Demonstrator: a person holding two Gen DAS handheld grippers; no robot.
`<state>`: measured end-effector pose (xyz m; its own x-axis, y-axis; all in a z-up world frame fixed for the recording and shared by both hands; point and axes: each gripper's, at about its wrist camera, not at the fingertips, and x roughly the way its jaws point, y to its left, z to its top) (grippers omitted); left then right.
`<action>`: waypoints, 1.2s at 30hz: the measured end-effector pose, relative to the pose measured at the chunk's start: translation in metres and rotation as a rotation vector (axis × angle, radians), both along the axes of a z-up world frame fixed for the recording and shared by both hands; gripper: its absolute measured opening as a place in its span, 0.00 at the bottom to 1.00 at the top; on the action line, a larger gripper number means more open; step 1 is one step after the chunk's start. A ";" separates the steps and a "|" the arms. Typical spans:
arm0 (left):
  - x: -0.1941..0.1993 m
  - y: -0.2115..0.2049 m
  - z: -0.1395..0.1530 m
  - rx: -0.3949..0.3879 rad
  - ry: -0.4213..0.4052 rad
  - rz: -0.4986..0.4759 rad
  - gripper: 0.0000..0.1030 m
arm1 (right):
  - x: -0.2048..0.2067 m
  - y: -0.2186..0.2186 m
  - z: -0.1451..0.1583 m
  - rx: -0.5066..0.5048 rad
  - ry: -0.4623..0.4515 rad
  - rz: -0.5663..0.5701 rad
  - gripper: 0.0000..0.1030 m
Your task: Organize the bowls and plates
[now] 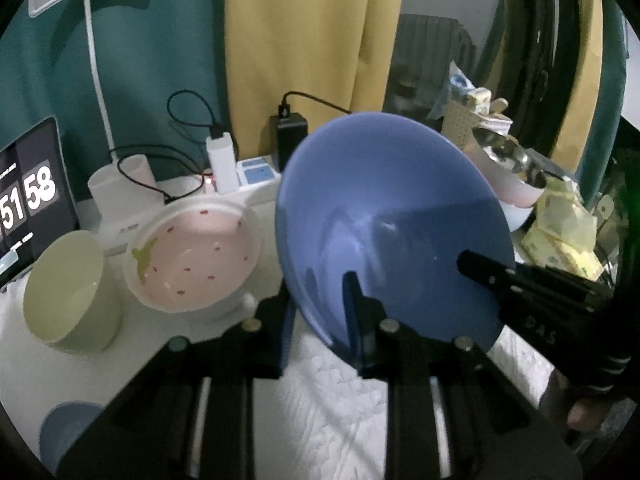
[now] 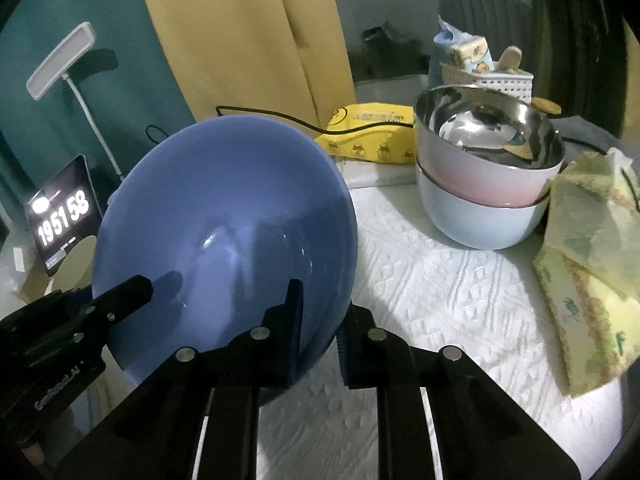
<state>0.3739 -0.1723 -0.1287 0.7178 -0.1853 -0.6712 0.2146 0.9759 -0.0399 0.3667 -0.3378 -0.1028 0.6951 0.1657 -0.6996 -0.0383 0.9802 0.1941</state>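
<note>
A blue bowl [image 1: 384, 216] is held tilted above the white table, its inside facing both cameras; it also shows in the right wrist view [image 2: 232, 216]. My left gripper [image 1: 320, 320] is shut on its lower rim. My right gripper [image 2: 320, 320] is shut on the rim at the other side; one of its fingers [image 1: 492, 272] reaches in from the right in the left wrist view. A pink dotted plate [image 1: 192, 252] and a pale green bowl [image 1: 68, 292] sit at the left. A stack of two bowls, pink [image 2: 480, 176] over pale blue [image 2: 480, 224], stands at the right.
A blue cup [image 1: 64, 432] sits near the front left edge. A tablet clock [image 1: 28, 204], a desk lamp [image 1: 96, 80], a power strip with chargers [image 1: 248, 172] and cables line the back. Yellow tissue packs [image 2: 592, 264] and a white basket [image 2: 492, 76] lie at the right.
</note>
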 end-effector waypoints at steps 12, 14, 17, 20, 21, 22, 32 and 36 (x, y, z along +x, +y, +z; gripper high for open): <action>-0.041 0.006 0.015 -0.028 -0.014 -0.031 0.23 | -0.043 0.006 0.022 -0.017 -0.017 -0.024 0.16; -0.049 0.008 0.017 -0.032 -0.017 -0.033 0.23 | -0.052 0.008 0.026 -0.018 -0.019 -0.024 0.16; -0.062 0.012 0.020 -0.039 -0.018 -0.034 0.23 | -0.062 0.011 0.030 -0.021 -0.014 -0.023 0.16; -0.072 0.015 0.021 -0.046 -0.016 -0.038 0.23 | -0.074 0.014 0.033 -0.023 -0.010 -0.025 0.16; -0.077 0.016 0.022 -0.047 -0.016 -0.040 0.23 | -0.078 0.015 0.034 -0.024 -0.009 -0.026 0.16; -0.082 0.017 0.022 -0.049 -0.015 -0.042 0.23 | -0.082 0.016 0.034 -0.024 -0.008 -0.027 0.16; -0.112 0.024 0.012 -0.058 0.018 -0.064 0.23 | -0.116 0.024 0.032 -0.027 0.038 -0.038 0.17; -0.121 0.028 0.008 -0.063 0.033 -0.069 0.23 | -0.124 0.028 0.026 -0.025 0.075 -0.033 0.19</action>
<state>0.2530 -0.1446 -0.1207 0.6794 -0.2761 -0.6799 0.2788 0.9542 -0.1089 0.2425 -0.3103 -0.0771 0.6451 0.1251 -0.7538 0.0082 0.9853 0.1705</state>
